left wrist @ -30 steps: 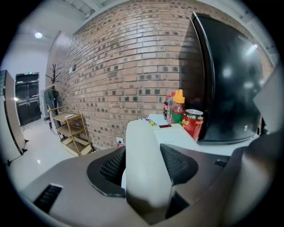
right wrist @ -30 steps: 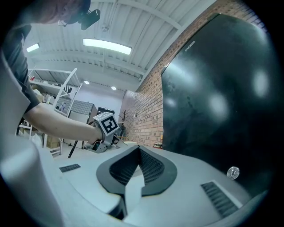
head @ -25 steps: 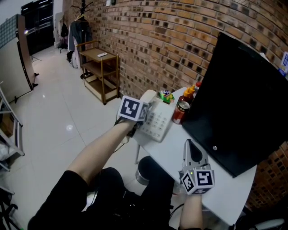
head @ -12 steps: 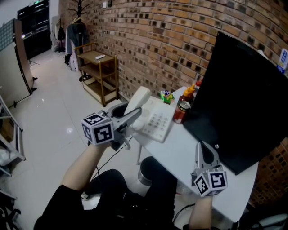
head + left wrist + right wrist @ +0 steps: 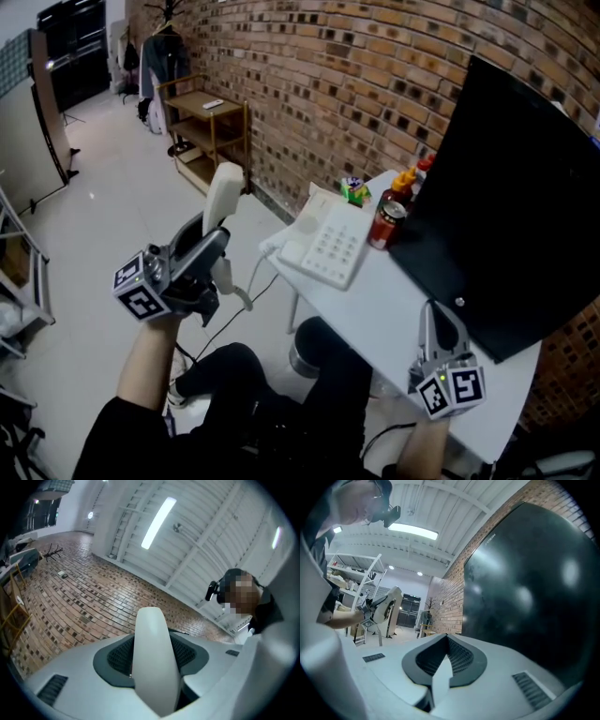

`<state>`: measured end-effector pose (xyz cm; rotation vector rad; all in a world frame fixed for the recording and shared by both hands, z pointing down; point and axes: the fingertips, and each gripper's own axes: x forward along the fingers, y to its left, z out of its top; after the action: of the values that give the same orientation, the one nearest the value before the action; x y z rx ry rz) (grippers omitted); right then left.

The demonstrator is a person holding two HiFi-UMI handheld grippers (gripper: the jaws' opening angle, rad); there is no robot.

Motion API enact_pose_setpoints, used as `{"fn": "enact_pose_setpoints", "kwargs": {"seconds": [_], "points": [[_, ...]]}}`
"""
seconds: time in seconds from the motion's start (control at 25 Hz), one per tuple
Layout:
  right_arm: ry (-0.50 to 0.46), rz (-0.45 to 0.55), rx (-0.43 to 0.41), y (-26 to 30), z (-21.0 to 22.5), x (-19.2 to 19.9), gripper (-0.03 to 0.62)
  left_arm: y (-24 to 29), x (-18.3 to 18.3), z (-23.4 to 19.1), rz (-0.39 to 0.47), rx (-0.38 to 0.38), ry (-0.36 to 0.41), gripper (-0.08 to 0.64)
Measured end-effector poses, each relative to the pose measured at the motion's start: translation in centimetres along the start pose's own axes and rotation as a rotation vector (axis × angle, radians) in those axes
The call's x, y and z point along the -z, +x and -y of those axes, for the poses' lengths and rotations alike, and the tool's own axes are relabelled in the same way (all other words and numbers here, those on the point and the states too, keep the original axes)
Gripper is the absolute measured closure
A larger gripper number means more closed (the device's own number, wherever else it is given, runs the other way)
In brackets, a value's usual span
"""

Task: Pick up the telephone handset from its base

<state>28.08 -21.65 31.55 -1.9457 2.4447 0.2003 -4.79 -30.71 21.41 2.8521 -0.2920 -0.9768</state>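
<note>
The white telephone handset (image 5: 224, 195) stands nearly upright in the air, left of the table, with my left gripper (image 5: 217, 246) shut on its lower half. In the left gripper view the handset (image 5: 155, 653) fills the gap between the dark pads, pointing up at the ceiling. A white cord (image 5: 251, 286) runs from it to the telephone base (image 5: 325, 246), which lies with its keypad up on the white table (image 5: 375, 314). My right gripper (image 5: 435, 314) rests low over the table's near right part, jaws together and holding nothing.
A large black panel (image 5: 511, 187) leans against the brick wall behind the table. A red can (image 5: 384, 223), sauce bottles (image 5: 410, 180) and a small toy (image 5: 353, 190) stand beside the base. A wooden shelf (image 5: 202, 127) is farther left on the tiled floor.
The left gripper has lifted the handset off the base, carried it left away from the table and tilted it upright. The right gripper has hardly moved.
</note>
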Motion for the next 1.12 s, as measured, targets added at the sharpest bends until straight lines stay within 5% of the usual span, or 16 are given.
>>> {"fn": "enact_pose_setpoints", "kwargs": {"seconds": [0.16,1.12], "points": [[0.003,-0.002,0.010,-0.5,0.7,0.1,0.583,-0.9,0.4,2.4,-0.008,0.111,-0.019,0.334],[0.068,0.015,-0.004,-1.0,1.0,0.5,0.583,-1.0,0.4,3.2,0.047,0.187,-0.095,0.334]]}}
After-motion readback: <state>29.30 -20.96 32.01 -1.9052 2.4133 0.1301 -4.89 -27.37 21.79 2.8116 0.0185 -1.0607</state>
